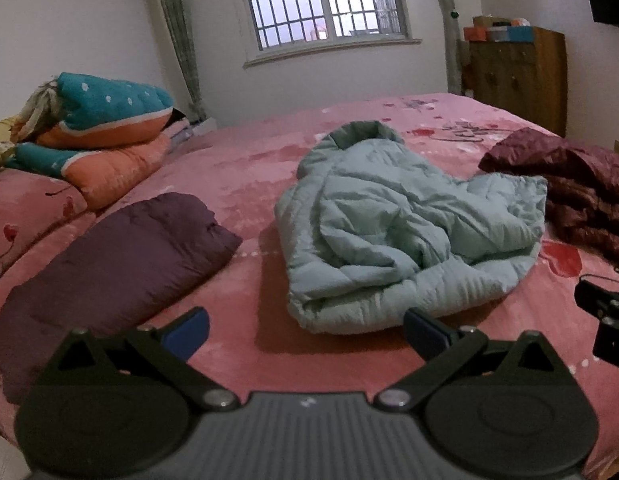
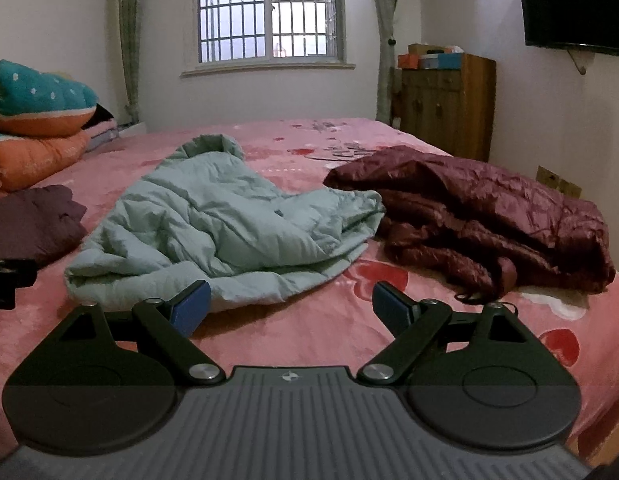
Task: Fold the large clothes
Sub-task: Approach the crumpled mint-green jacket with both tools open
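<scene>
Both grippers, left (image 1: 305,334) and right (image 2: 291,306), hover wide and empty just short of the crumpled pale-green quilted jacket (image 1: 393,232), lying hem-near, collar-far on the pink bed (image 1: 249,176), right nearer.

Each hand-held gripper, left (image 1: 305,332) and right (image 2: 291,304), has a ribbed grey body, black round-ended side plates, black linkage arms on silver pivot screws at 5 and 7 o'clock, blue finger pads (image 2: 191,304), and a small white mark at centre.
</scene>
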A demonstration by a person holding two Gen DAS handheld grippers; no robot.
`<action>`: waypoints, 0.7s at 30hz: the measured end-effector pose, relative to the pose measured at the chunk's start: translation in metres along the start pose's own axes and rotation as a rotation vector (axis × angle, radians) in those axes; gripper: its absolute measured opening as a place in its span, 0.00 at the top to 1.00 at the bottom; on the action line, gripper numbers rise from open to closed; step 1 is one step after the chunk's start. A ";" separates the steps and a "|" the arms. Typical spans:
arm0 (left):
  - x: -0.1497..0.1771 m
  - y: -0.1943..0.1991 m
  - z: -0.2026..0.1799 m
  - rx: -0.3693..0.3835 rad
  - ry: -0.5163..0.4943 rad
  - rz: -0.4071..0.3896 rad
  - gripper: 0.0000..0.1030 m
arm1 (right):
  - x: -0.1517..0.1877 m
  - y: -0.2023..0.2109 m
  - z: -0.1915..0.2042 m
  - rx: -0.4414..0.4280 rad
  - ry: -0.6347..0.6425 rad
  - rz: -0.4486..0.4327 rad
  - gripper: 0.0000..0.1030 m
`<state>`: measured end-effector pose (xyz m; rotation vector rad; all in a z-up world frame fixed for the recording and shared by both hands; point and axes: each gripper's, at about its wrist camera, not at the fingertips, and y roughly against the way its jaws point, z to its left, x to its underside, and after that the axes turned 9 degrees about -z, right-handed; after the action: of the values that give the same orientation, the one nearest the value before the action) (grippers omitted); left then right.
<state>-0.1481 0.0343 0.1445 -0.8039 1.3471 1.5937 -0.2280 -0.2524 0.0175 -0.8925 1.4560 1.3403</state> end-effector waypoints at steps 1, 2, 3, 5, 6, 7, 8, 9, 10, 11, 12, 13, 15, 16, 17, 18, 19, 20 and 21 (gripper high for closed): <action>0.001 -0.002 -0.002 0.004 -0.002 0.004 0.01 | 0.002 -0.002 -0.001 0.003 0.002 0.001 0.00; 0.001 -0.003 -0.003 0.007 -0.003 0.006 0.01 | 0.003 -0.004 -0.002 0.006 0.001 0.004 0.00; 0.002 -0.004 -0.005 0.011 -0.005 0.009 0.01 | 0.004 -0.005 -0.003 0.007 -0.003 0.007 0.00; 0.004 -0.007 -0.009 0.019 -0.011 0.014 0.01 | 0.006 -0.009 -0.006 0.007 -0.010 0.014 0.00; 0.004 -0.009 -0.011 0.022 -0.012 0.016 0.01 | 0.007 -0.011 -0.007 0.008 -0.013 0.019 0.00; 0.005 -0.011 -0.012 0.027 -0.014 0.020 0.01 | 0.008 -0.013 -0.009 0.009 -0.015 0.023 0.00; 0.006 -0.012 -0.014 0.031 -0.017 0.024 0.01 | 0.010 -0.016 -0.010 0.010 -0.018 0.027 0.00; 0.007 -0.014 -0.016 0.033 -0.019 0.027 0.01 | 0.011 -0.018 -0.012 0.010 -0.024 0.031 0.00; 0.008 -0.016 -0.018 0.035 -0.022 0.031 0.01 | 0.012 -0.020 -0.013 0.009 -0.028 0.034 0.00; 0.009 -0.018 -0.020 0.038 -0.026 0.034 0.01 | 0.012 -0.022 -0.015 0.010 -0.033 0.037 0.00; 0.009 -0.019 -0.022 0.040 -0.028 0.038 0.01 | 0.013 -0.024 -0.016 0.011 -0.038 0.037 0.00; 0.010 -0.022 -0.024 0.044 -0.030 0.043 0.01 | 0.013 -0.025 -0.017 0.011 -0.041 0.037 0.00; 0.012 -0.025 -0.027 0.048 -0.032 0.051 0.01 | 0.014 -0.029 -0.019 0.016 -0.042 0.037 0.00; 0.013 -0.027 -0.029 0.050 -0.034 0.054 0.01 | 0.015 -0.031 -0.020 0.018 -0.041 0.037 0.00; 0.013 -0.029 -0.032 0.053 -0.037 0.057 0.01 | 0.015 -0.033 -0.021 0.021 -0.039 0.038 0.00; 0.014 -0.031 -0.034 0.055 -0.040 0.060 0.01 | 0.016 -0.036 -0.022 0.025 -0.038 0.039 0.00; 0.014 -0.034 -0.036 0.057 -0.044 0.065 0.01 | 0.017 -0.037 -0.024 0.028 -0.038 0.040 0.00; 0.015 -0.036 -0.039 0.059 -0.047 0.069 0.01 | 0.017 -0.041 -0.026 0.031 -0.039 0.044 0.00; 0.016 -0.038 -0.041 0.061 -0.051 0.073 0.01 | 0.018 -0.043 -0.027 0.034 -0.042 0.047 0.00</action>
<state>-0.1223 -0.0014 0.1062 -0.6803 1.3959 1.6106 -0.1968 -0.2842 -0.0137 -0.8081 1.4707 1.3573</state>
